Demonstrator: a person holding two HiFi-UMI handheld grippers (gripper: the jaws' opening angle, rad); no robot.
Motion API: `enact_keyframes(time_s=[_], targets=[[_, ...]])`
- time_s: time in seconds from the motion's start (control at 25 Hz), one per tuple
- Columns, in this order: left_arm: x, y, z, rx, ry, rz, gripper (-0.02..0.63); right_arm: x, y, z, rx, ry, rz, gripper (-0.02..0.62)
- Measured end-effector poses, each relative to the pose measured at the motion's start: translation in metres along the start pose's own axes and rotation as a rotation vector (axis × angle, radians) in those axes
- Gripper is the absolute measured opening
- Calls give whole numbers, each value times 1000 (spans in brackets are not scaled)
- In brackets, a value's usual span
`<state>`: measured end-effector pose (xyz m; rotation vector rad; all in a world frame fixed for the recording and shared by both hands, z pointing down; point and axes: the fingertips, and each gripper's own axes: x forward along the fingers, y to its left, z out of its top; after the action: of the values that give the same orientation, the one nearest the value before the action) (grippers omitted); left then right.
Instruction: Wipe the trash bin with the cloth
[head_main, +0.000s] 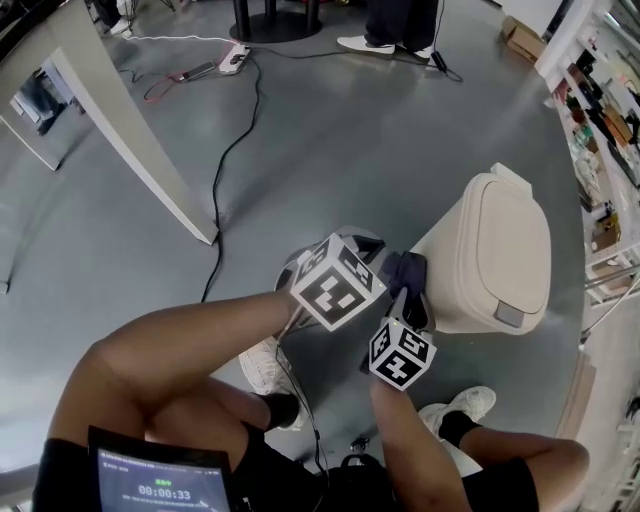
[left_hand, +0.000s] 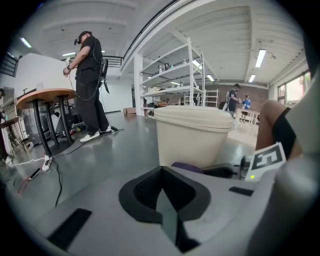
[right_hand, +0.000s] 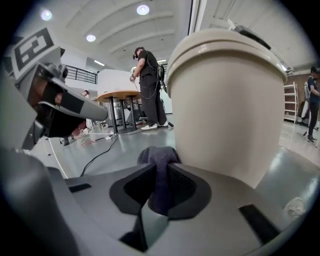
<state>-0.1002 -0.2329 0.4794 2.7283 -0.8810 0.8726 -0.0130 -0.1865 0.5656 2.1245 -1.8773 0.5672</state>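
Note:
A beige lidded trash bin (head_main: 490, 262) stands on the grey floor to my right. It looms close in the right gripper view as the trash bin (right_hand: 225, 110). My right gripper (right_hand: 161, 186) is shut on a dark purple cloth (right_hand: 159, 170), which sits bunched against the bin's near side; from above the cloth (head_main: 410, 272) shows at the bin's left wall. My left gripper (left_hand: 161, 197) is shut with nothing between its jaws, just left of the right gripper (head_main: 405, 300). From it the trash bin (left_hand: 192, 137) stands a short way ahead.
A black cable (head_main: 225, 170) runs across the floor to a power strip (head_main: 235, 57). A white table leg (head_main: 125, 130) slants at the left. A person (left_hand: 90, 85) stands by a round table (left_hand: 45, 97). Shelving (head_main: 600, 120) lines the right side.

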Motion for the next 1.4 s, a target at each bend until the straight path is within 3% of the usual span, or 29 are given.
enact_keyframes(time_s=[0.32,0.48,0.68,0.8,0.96,1.16,1.4], targets=[[0,-7,-6,-11,-1,-25,2,20,-15,-56,3,107,-65,69],[-2,-4,-10,-14,8,-29,2,25,-16,-83,70,186,-89,69],[-3,8,-28,-21,44,-32,2,32,-2,-91,62,201,-77,69],[-3,11,-27,-24,39,-19,2,27,6,-76,102,178,-40,69],[-5,24,-22,-42,10,25,2,17,22,-31,125,66,-1,69],[-11,45,-12,-177,-18,50,2,-3,39,31,160,-110,5,69],[-12,44,-7,-155,-32,56,2,-5,47,91,132,-246,12,69]])
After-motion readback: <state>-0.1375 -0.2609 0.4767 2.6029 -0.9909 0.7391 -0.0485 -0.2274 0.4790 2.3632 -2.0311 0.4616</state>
